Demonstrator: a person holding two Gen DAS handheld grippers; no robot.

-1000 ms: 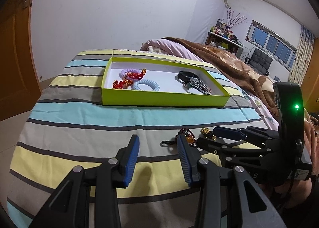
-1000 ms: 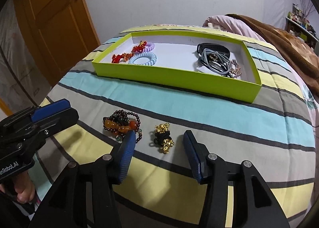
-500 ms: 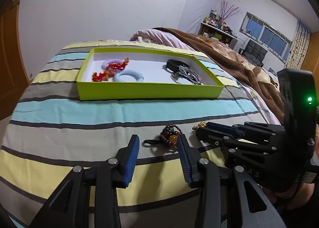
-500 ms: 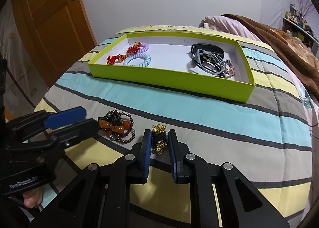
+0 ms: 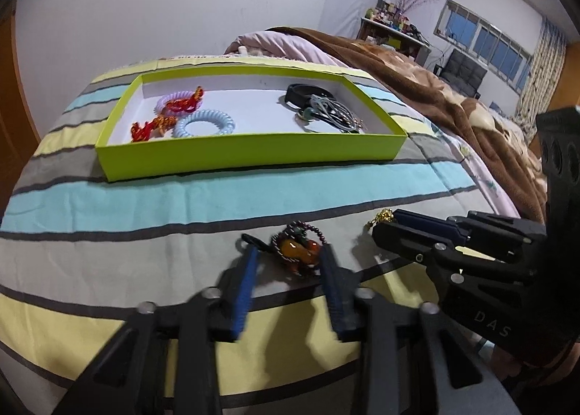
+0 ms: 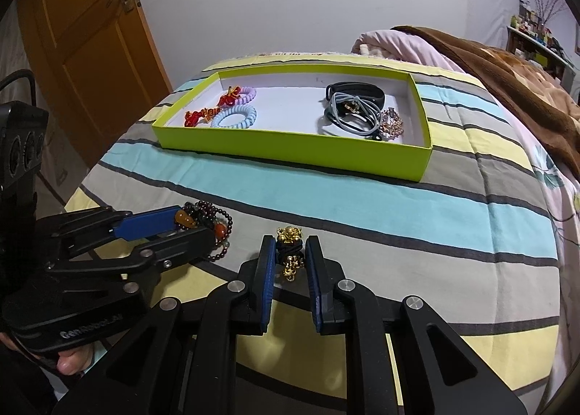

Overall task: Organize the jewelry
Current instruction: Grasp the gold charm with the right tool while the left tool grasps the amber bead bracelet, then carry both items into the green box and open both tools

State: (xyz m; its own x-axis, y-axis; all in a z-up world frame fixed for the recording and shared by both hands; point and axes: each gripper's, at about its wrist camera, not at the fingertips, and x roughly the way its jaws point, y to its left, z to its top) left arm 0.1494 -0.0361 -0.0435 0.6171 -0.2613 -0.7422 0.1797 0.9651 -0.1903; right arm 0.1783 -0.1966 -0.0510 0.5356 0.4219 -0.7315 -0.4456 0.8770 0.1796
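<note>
A dark beaded bracelet (image 5: 299,251) with orange beads lies on the striped bedspread between the fingers of my left gripper (image 5: 290,251). Its jaws are closing around it, and a gap still shows on the left side. In the right wrist view the bracelet (image 6: 208,221) sits at the left gripper's (image 6: 188,230) tips. My right gripper (image 6: 290,241) is shut on a gold charm with black cord (image 6: 290,250). The left wrist view shows the charm (image 5: 384,214) at the right gripper's (image 5: 386,224) tips. The lime-green tray (image 5: 253,157) (image 6: 290,150) lies beyond.
The tray holds spiral hair ties (image 6: 233,116), red knotted ornaments (image 6: 201,114), a black band (image 6: 357,90), grey cords and a rose-gold chain (image 6: 390,124). A brown blanket (image 5: 435,95) lies at the right, a wooden door (image 6: 83,45) at the left. A person's hand (image 6: 72,360) grips the left tool.
My right gripper shut on the gold charm and has stayed put. My left gripper moved forward over the beaded bracelet, and its fingers have drawn closer together around it.
</note>
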